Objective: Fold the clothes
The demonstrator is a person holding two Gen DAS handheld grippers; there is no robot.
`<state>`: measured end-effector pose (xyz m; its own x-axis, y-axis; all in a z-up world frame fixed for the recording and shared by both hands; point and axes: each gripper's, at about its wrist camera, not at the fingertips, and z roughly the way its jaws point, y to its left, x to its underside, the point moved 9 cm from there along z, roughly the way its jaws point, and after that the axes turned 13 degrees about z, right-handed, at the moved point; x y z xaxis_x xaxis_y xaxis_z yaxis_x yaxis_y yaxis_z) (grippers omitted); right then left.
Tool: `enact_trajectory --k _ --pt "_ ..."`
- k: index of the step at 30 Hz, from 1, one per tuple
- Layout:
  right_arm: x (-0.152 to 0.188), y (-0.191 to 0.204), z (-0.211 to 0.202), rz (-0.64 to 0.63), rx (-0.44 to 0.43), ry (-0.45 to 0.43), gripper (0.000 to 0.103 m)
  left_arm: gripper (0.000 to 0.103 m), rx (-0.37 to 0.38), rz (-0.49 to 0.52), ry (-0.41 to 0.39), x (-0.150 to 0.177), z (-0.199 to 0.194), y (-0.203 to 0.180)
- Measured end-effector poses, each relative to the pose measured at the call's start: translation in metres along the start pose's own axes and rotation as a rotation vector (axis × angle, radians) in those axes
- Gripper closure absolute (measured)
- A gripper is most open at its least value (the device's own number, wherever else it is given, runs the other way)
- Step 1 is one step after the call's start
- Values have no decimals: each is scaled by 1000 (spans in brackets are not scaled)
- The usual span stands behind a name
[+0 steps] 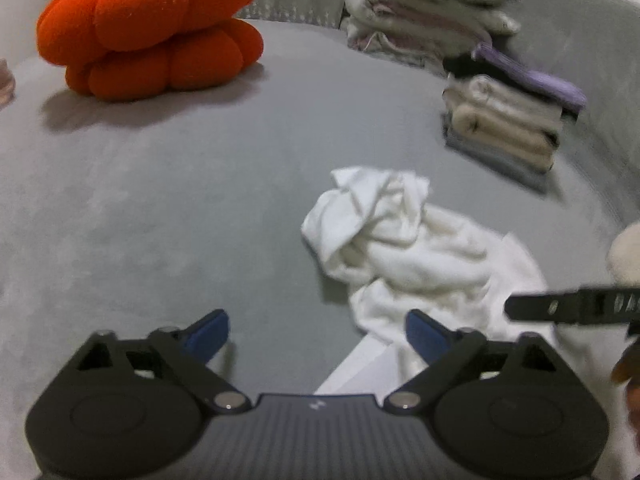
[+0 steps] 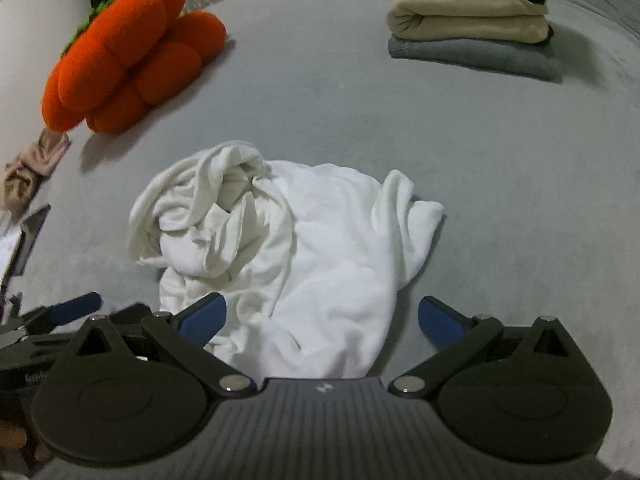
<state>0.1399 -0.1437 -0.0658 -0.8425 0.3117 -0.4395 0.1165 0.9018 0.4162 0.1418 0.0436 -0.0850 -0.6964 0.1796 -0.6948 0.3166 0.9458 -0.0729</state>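
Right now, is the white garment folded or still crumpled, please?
Crumpled: the white garment lies bunched in loose, uneven wrinkles on the grey surface.

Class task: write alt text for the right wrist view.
A crumpled white cotton garment lies on a grey bed cover before the open right tool. Behind sit an orange plush pumpkin cushion and a folded stack of cream and grey clothes.

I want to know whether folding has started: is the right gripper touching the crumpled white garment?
Cannot tell. In the right wrist view the right gripper stands open over the white garment; its fingers overlap the cloth, but neither a gap nor contact shows plainly.
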Motion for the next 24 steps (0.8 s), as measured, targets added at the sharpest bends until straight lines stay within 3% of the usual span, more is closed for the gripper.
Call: enact_trajectory --k 5,12,20,24 --pt "-3 -1 -13 26 -18 -26 8 18 45 -44 -22 -10 4 -8" --pt "-20 -7 -21 54 -37 -69 17 29 77 -19 84 -5 3 -6" --pt "-10 35 -20 24 -206 7 21 37 138 16 151 16 -5 2" --pt "-3 50 -17 -23 -213 14 21 50 147 41 162 29 -6 2"
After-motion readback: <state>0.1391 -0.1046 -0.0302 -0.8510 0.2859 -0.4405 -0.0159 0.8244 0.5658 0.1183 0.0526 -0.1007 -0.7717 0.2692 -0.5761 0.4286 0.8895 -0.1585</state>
